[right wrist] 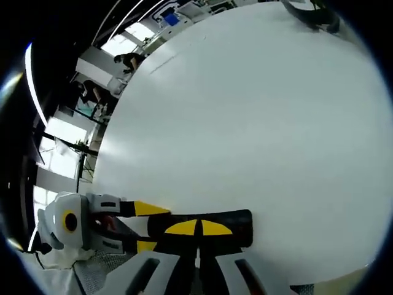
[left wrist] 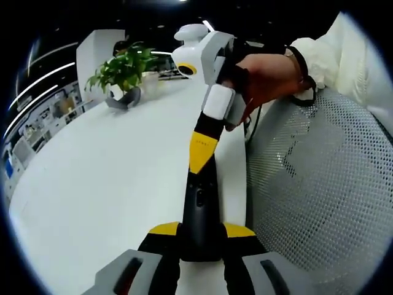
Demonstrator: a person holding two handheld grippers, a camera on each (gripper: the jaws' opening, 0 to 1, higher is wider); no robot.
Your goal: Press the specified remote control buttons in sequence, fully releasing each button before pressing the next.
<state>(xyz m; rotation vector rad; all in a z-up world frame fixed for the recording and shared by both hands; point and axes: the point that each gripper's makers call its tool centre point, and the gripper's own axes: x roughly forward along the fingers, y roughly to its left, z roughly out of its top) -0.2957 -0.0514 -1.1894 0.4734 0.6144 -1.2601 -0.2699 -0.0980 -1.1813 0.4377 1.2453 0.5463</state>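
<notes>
1. Remote control: long, black, lying on the white counter close to its edge, beside a white mesh chair back.
2. Left claw: yellow-tipped jaws closed on the near end of the remote control, one jaw on each side.
3. Right claw: enters the left gripper view from above, held by a hand; its yellow tips are brought together and touch the top face of the remote control towards the far end.
4. Right gripper view: right claw tips together over the remote control; left claw grips it from the left.
5. Potted plant stands at the far end of the counter.
</notes>
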